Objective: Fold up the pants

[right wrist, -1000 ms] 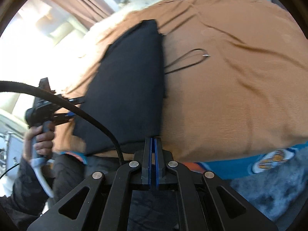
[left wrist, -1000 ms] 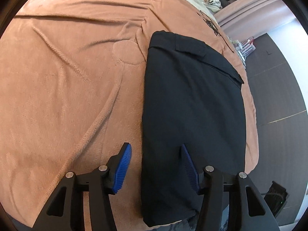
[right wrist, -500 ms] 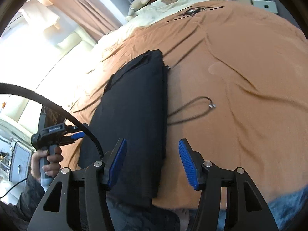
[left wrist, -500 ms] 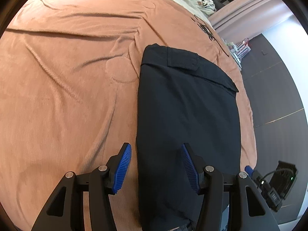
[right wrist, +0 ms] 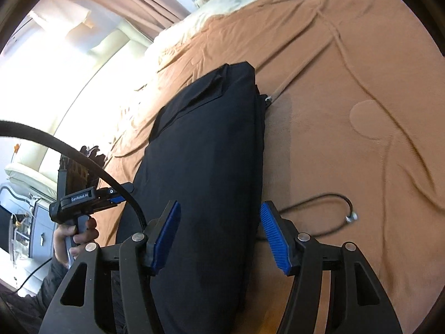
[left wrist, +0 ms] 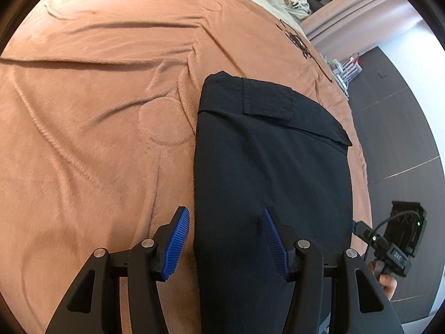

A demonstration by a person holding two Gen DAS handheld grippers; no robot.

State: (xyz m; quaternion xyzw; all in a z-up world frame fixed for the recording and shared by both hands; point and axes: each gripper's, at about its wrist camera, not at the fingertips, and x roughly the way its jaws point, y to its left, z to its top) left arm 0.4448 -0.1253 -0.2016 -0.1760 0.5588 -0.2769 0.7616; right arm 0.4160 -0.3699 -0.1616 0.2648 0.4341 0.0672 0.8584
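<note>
Both grippers, left [left wrist: 225,243] released, right [right wrist: 219,235] opening empty, hovering over folded black pants [left wrist: 272,172] on blanket [left wrist: 97,139]; probably next regrasping near end.

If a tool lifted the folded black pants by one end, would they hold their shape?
Probably not. The folded black fabric pants lie soft and layered on the orange plush blanket, so they would likely droop and unfold. The loose pocket flap suggests layers would shift.
</note>
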